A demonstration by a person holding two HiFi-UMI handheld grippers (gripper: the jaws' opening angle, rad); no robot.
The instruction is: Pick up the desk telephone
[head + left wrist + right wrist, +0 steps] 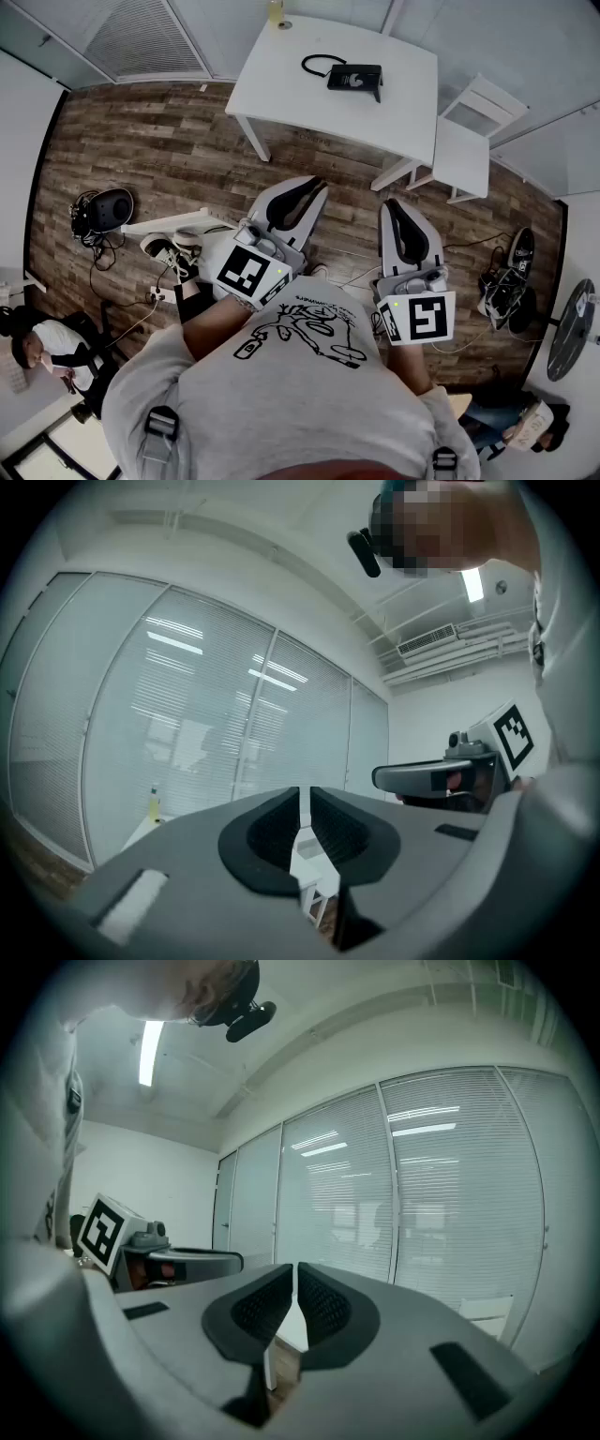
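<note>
Black ribbed pads of the left gripper closed up, only a hairline slit between them, nothing held. Right gripper the same: pads drawn together at the tips, empty. Both grippers roughly level, held side by side in front of the person's chest at mid-frame in the head view, left one angled toward the upper right, right one pointing nearly straight up the frame. Each carries a cube with square markers at its rear, close against the person's grey printed T-shirt. Each gripper view catches the other gripper at its edge and, beyond the jaws, tall glass panels with slatted blinds. Black desk telephone sits on a white rectangular table at upper centre of the head view, well apart from both grippers, with bare floor between. A black cord loops out from the telephone's left side. Yellowish bottle stands at the table's far edge, top of frame. White chair just right of the table, near its corner. Dark wood-plank floor all round. Black rounded device with trailing cables at left of frame; dark shoes and more cable at right. Another person at the lower left edge.
</note>
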